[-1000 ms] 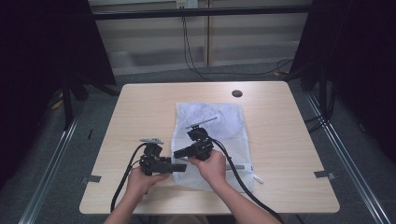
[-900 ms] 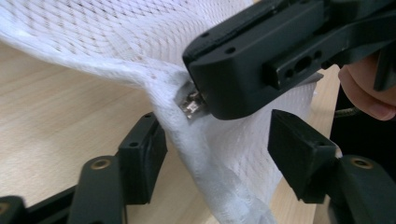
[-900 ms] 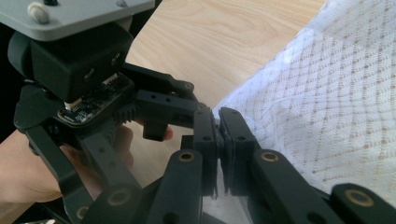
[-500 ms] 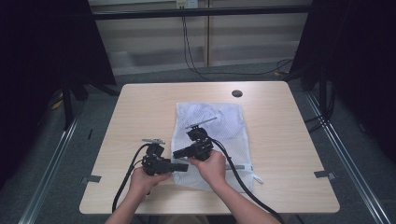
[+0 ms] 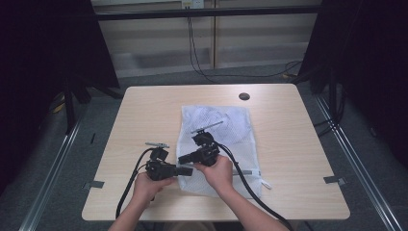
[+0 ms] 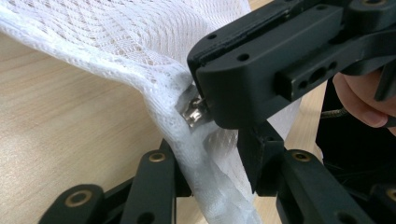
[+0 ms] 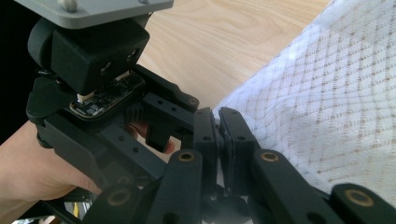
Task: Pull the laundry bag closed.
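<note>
Mesh laundry bag (image 5: 219,144) lay flat on the wooden table (image 5: 144,110), reaching from mid-table toward the near edge. I saw my left gripper (image 6: 219,186) at the bag's left edge near its near corner, jaws clamped on the white mesh hem just below the metal zipper pull (image 6: 194,112). My right gripper (image 7: 218,140) met it there from the other side, jaws pressed together on that zipper pull, both hands close together.

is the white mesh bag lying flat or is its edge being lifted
Lifted at one edge. The left hand-held gripper pinches the mesh bag, raising its hem off the table; the rest lies spread flat.
</note>
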The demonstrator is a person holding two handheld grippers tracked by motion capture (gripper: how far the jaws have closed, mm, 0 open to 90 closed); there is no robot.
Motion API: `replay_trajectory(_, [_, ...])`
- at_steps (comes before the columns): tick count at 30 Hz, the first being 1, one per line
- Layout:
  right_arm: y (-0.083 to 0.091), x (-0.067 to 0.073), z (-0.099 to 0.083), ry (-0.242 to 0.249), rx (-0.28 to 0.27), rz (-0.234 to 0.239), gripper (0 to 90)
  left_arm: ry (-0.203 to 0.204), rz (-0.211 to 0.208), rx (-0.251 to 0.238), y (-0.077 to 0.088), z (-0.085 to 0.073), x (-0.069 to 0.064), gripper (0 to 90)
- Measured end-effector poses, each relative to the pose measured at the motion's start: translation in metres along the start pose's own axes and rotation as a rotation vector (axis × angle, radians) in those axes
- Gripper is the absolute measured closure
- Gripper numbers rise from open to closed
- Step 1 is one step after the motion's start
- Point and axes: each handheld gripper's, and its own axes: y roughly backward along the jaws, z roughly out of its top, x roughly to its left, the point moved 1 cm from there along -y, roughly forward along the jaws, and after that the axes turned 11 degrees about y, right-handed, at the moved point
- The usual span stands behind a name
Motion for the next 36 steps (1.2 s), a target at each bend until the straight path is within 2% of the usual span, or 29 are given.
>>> replay_trajectory(6, [0.001, 0.000, 0.000, 0.001, 0.001, -0.001, 85.8, 0.000, -0.001, -0.003, 0.001, 0.001, 0.002, 78.3])
replay_trajectory(12, [0.001, 0.000, -0.001, -0.002, -0.006, 0.006, 85.9, 0.027, -0.004, -0.008, 0.002, 0.000, 0.002, 88.4])
replay_trajectory(15, [0.002, 0.000, -0.001, -0.006, -0.002, 0.008, 86.3, 0.053, 0.003, -0.002, 0.003, 0.001, 0.003, 89.4])
replay_trajectory(17, [0.003, -0.001, -0.002, -0.010, -0.001, 0.012, 86.6, 0.052, 0.007, 0.001, 0.005, 0.001, 0.004, 89.6])
replay_trajectory(19, [0.004, -0.002, -0.002, -0.020, -0.006, 0.021, 86.8, 0.067, 0.003, -0.008, 0.005, 0.001, 0.003, 89.7])
replay_trajectory(25, [0.007, -0.004, -0.005, -0.031, -0.008, 0.032, 87.0, 0.057, 0.004, -0.002, 0.007, 0.001, 0.005, 89.8])
replay_trajectory(26, [0.008, -0.004, -0.005, -0.031, -0.006, 0.031, 87.1, 0.072, 0.001, -0.003, 0.008, 0.001, 0.006, 89.8])
replay_trajectory(28, [0.009, -0.006, -0.006, -0.030, -0.008, 0.030, 87.1, 0.063, 0.002, -0.004, 0.009, 0.001, 0.007, 89.8])
replay_trajectory(31, [0.013, -0.009, -0.009, -0.040, -0.012, 0.032, 87.1, 0.074, -0.001, -0.014, 0.011, 0.001, 0.007, 89.9])
replay_trajectory(36, [0.016, -0.013, -0.011, -0.047, -0.012, 0.029, 87.1, 0.067, 0.008, -0.022, 0.012, 0.002, 0.007, 89.9])
